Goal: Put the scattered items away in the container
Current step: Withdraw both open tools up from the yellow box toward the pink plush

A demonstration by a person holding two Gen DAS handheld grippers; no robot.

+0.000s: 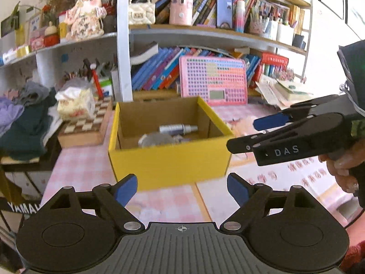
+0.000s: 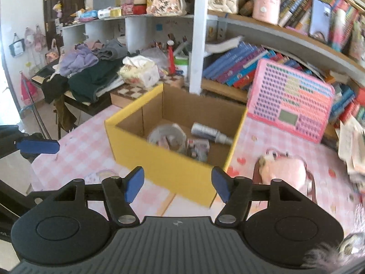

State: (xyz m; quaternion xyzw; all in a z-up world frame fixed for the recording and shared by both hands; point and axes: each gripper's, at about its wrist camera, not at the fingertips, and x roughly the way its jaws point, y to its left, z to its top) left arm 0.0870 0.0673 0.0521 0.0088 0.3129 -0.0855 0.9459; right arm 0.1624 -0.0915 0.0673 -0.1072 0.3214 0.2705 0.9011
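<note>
Yellow box (image 2: 168, 171) holds spray bottle (image 2: 211, 133) and tape roll (image 2: 167, 133); pink purse (image 2: 285, 171) remains on tabletop (image 2: 79, 153). Left claw (image 1: 182, 189) and right claw (image 2: 178, 185) both spread, empty.

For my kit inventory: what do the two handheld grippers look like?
Both match: the left gripper and right gripper have black linkage arms with silver pivot screws, blue pads and a ribbed grey base. The right gripper's side reads "DAS".
</note>
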